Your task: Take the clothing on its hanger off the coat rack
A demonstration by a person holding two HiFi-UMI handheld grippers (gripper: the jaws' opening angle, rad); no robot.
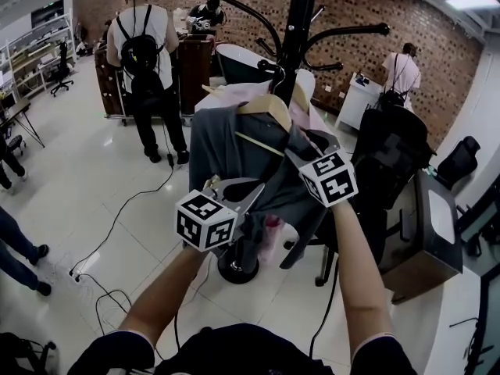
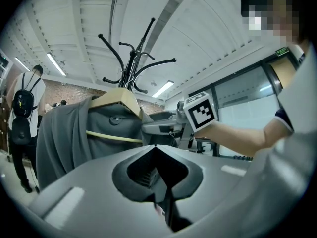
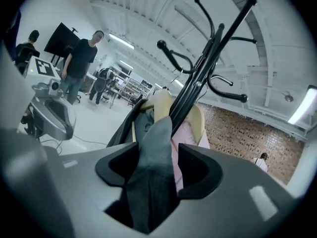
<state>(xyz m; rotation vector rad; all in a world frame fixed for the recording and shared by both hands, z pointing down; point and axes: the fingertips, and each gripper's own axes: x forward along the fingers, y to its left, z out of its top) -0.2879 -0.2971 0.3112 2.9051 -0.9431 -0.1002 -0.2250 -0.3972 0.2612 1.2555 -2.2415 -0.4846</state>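
My right gripper (image 3: 158, 152) has its jaws pinched on a fold of the grey garment (image 1: 234, 158), my left gripper (image 2: 156, 148) has its jaws closed with nothing visibly between them — the garment's hanger (image 1: 269, 108) is still hooked on the coat rack (image 1: 301, 22), so the lift-off remains.

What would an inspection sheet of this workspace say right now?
Surface: glossy white tiled floor.
Job's things: grey garment on a wooden hanger, hung on the black metal coat rack; pink garment behind it.
Clutter: black chair beside the rack.
Grippers: left gripper shut, empty; right gripper shut on a fold of the grey garment.
Cables: black cables trail across the floor.
Surroundings: red brick wall; person with a black backpack standing behind.
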